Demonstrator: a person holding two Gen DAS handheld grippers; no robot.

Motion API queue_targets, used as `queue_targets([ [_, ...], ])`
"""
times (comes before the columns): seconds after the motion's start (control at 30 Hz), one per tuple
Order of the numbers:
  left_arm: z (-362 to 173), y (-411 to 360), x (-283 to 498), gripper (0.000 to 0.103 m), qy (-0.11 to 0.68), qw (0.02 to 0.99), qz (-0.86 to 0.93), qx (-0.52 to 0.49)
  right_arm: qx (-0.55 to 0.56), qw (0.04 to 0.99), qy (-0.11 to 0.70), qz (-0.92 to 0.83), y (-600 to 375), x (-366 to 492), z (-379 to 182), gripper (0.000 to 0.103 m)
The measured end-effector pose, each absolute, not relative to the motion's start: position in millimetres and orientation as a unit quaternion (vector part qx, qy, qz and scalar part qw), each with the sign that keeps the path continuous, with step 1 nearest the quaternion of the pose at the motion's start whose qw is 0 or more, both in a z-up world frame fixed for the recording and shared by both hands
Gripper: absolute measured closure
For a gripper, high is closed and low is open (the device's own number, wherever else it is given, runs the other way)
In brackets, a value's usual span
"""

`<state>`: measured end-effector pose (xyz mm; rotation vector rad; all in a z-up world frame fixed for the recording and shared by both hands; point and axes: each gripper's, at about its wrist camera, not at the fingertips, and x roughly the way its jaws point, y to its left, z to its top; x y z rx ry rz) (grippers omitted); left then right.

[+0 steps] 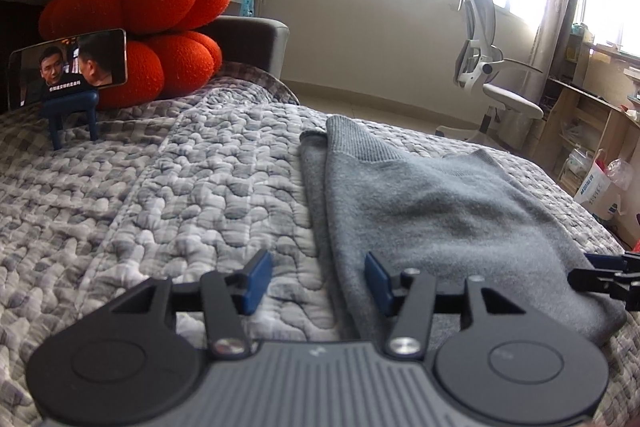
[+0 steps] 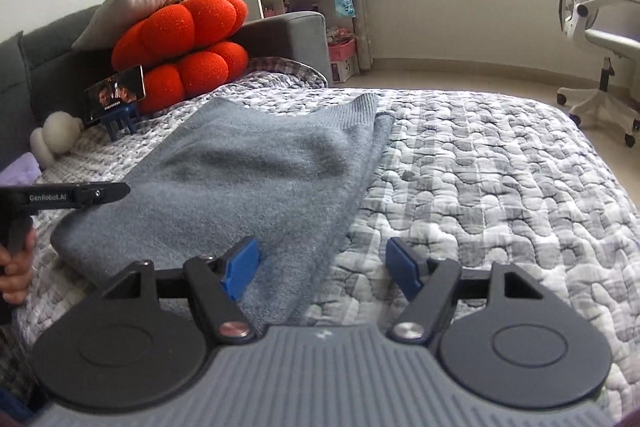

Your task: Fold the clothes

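A grey knit sweater [image 1: 440, 211] lies folded flat on the quilted bed; it also shows in the right wrist view [image 2: 260, 179]. My left gripper [image 1: 318, 281] is open and empty, hovering over the sweater's near left edge. My right gripper [image 2: 326, 269] is open and empty over the sweater's near right edge. The right gripper's tips show at the right edge of the left wrist view [image 1: 612, 277]. The left gripper, held by a hand, shows at the left of the right wrist view [image 2: 80, 194].
The grey-and-white quilt [image 1: 160, 195] covers the bed. Orange cushions [image 1: 136, 27] and a phone on a blue stand [image 1: 68, 71] sit at the headboard end. A white office chair [image 1: 492, 67] and wooden shelves [image 1: 592, 131] stand beyond the bed. A white plush toy [image 2: 56, 139] lies near the phone.
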<state>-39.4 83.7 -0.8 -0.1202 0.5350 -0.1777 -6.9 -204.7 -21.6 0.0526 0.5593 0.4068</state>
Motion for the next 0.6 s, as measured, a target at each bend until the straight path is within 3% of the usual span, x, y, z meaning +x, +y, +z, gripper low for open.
queue_targets([
  [0.6, -8.7, 77.0, -47.9, 0.048, 0.232, 0.969, -0.075, -0.040, 0.024, 0.945, 0.265, 0.187, -201.5, -4.7, -26.6, 0.025],
])
